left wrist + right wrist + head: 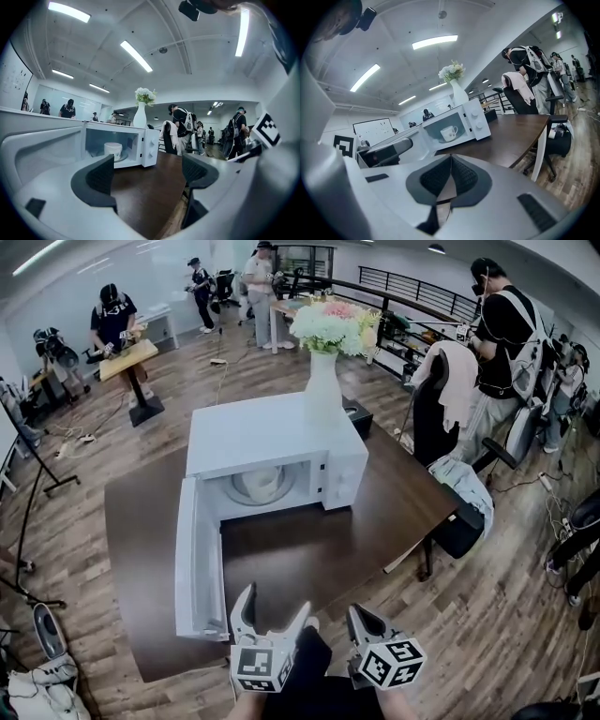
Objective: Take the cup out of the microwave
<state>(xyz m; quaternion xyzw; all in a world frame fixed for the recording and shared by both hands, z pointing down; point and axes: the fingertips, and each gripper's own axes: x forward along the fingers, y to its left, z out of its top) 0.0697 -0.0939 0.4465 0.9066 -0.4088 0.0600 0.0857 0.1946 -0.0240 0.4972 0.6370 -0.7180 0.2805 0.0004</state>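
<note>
At the left of the dark brown wooden table (394, 507), the flat white door (192, 563) of the boxy white microwave oven (272, 437) stands swung fully open toward the near edge. Just right of that door's near end, the left gripper (275, 604) hovers low over the near edge of the table, well apart from the oven; its jaws are spread wide with only bare tabletop between them. Farther off, the small white handled cup (262, 482) sits upright on the turntable inside the open oven cavity, touched by neither gripper. On the oven's roof, toward its far right corner, stands a tall white vase of pale flowers (323, 371). Right of the left gripper, the right gripper (358, 613) has its jaws pressed together and holds nothing. At the far right, a dark office chair draped with a light garment (445, 395) is near the table's edge.
</note>
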